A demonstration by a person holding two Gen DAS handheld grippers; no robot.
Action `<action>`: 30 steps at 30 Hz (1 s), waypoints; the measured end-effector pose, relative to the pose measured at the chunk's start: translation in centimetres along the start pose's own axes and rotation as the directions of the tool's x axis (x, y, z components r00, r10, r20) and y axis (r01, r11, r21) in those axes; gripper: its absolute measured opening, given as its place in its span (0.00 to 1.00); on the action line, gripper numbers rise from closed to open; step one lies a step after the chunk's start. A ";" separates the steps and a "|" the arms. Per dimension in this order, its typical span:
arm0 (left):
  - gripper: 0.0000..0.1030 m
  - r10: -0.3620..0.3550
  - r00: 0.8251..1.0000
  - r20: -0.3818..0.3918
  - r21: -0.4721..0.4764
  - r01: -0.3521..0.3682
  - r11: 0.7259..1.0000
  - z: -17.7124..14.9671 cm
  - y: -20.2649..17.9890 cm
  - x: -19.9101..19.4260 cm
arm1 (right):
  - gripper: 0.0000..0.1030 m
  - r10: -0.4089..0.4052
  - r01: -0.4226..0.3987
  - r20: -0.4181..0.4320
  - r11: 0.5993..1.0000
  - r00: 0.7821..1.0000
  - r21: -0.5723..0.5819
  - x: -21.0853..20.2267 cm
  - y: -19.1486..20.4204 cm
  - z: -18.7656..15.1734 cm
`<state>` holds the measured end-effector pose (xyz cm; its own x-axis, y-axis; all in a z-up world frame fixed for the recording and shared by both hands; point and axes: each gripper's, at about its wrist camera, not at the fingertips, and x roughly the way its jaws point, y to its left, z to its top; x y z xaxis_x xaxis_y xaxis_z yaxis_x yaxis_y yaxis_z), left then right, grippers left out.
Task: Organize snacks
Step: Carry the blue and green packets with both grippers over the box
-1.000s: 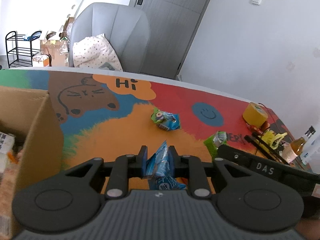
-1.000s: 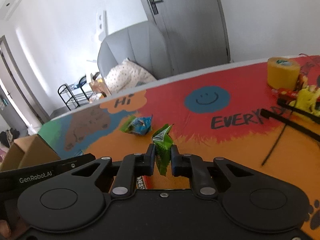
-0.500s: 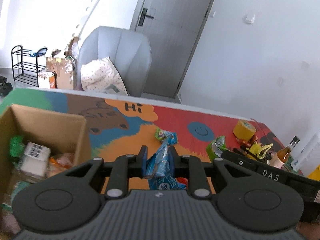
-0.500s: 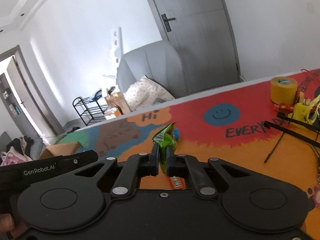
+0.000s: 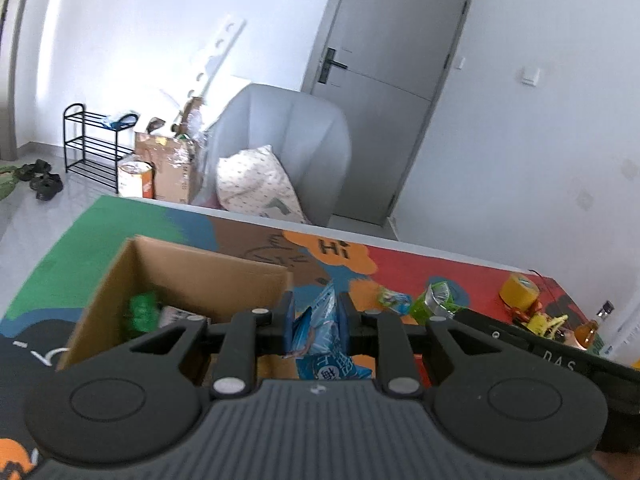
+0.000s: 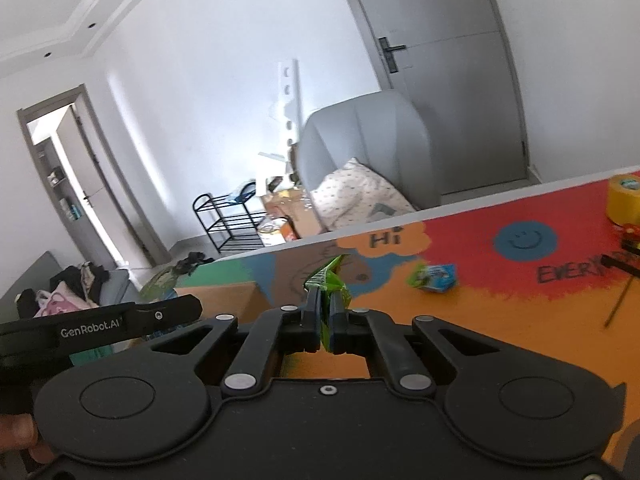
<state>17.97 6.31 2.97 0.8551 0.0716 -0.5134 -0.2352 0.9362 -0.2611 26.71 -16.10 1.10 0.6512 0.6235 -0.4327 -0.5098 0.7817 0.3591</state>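
Over the last second both tongs have lifted off the table and swung left toward the cardboard box (image 5: 200, 276), the left tongs (image 5: 316, 322) clamped on a blue snack packet (image 5: 322, 316) beside its right wall, the right tongs (image 6: 327, 320) pinching a green snack packet (image 6: 328, 286), so both drops look imminent.
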 end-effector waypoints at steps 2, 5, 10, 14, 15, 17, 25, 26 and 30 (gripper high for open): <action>0.20 0.011 1.000 0.004 -0.013 -0.010 1.000 0.1 1.0 -0.4 | 0.02 0.010 -0.010 -0.003 1.000 1.000 -0.009 0.2 0.8 0.0; 0.20 0.033 0.999 0.008 -0.031 -0.033 0.999 0.1 2.5 -1.0 | 0.02 0.029 -0.029 -0.005 0.999 1.000 -0.026 0.6 2.1 0.1; 0.20 0.065 0.998 0.015 -0.054 -0.064 0.996 0.3 4.6 -1.8 | 0.02 0.053 -0.054 -0.015 0.997 0.998 -0.048 1.2 4.0 -0.1; 0.20 0.082 0.996 0.020 -0.067 -0.080 0.995 0.4 5.9 -2.4 | 0.02 0.070 -0.072 -0.025 0.996 0.997 -0.060 1.7 5.2 -0.2; 0.20 0.084 0.996 0.020 -0.071 -0.083 0.994 0.4 6.3 -2.4 | 0.02 0.074 -0.076 -0.027 0.995 0.997 -0.064 1.8 5.5 -0.3; 0.20 0.092 0.996 0.021 -0.079 -0.090 0.993 0.5 6.9 -2.5 | 0.02 0.080 -0.083 -0.032 0.994 0.996 -0.073 1.8 6.2 -0.5; 0.23 0.103 0.995 -0.003 -0.099 -0.103 0.990 0.6 8.8 -1.8 | 0.02 0.088 -0.094 -0.055 0.990 0.995 -0.107 3.0 8.6 -0.8; 0.24 0.111 0.994 0.002 -0.097 -0.110 0.989 0.6 8.9 -1.8 | 0.02 0.089 -0.095 -0.058 0.989 0.994 -0.111 3.2 8.9 -0.8; 0.29 0.111 0.994 -0.001 -0.091 -0.110 0.990 0.6 9.4 -2.2 | 0.02 0.100 -0.109 -0.072 0.986 0.992 -0.125 4.0 10.0 -1.0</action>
<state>14.17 15.12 2.14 0.8235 0.1746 -0.5397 -0.3691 0.8874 -0.2761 23.62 -5.76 2.15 0.5543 0.6980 -0.4533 -0.6439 0.7048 0.2979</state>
